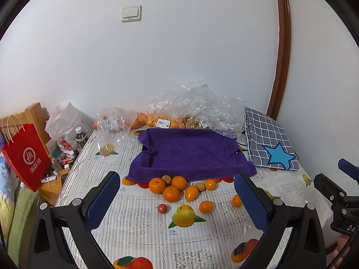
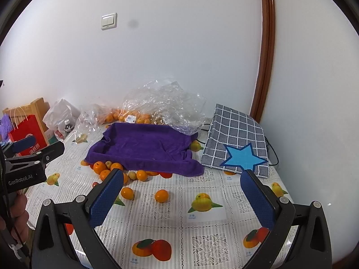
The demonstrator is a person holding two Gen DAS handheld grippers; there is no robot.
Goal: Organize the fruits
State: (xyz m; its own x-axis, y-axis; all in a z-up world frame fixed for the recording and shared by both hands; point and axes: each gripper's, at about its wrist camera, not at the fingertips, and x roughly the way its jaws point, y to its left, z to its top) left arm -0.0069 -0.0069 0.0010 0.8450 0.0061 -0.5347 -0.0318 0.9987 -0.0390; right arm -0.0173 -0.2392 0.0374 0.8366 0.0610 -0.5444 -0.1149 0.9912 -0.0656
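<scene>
Several loose oranges [image 1: 171, 193] and small fruits lie on the table in front of a tray lined with a purple towel [image 1: 190, 150]. A small red fruit [image 1: 162, 208] and two single oranges [image 1: 205, 206] lie nearer. My left gripper [image 1: 177, 192] is open and empty, above the table short of the pile. My right gripper [image 2: 182, 190] is open and empty; an orange [image 2: 161, 195] lies between its fingers, farther off. The towel tray [image 2: 145, 145] and the fruit pile [image 2: 99, 168] also show in the right wrist view.
Clear plastic bags [image 1: 190, 105] with more oranges lie behind the tray by the wall. A checked fabric case with a blue star [image 1: 269, 141] sits at the right. A red paper bag [image 1: 27, 157] and clutter stand left of the table. The tablecloth [image 1: 143, 224] has printed fruit pictures.
</scene>
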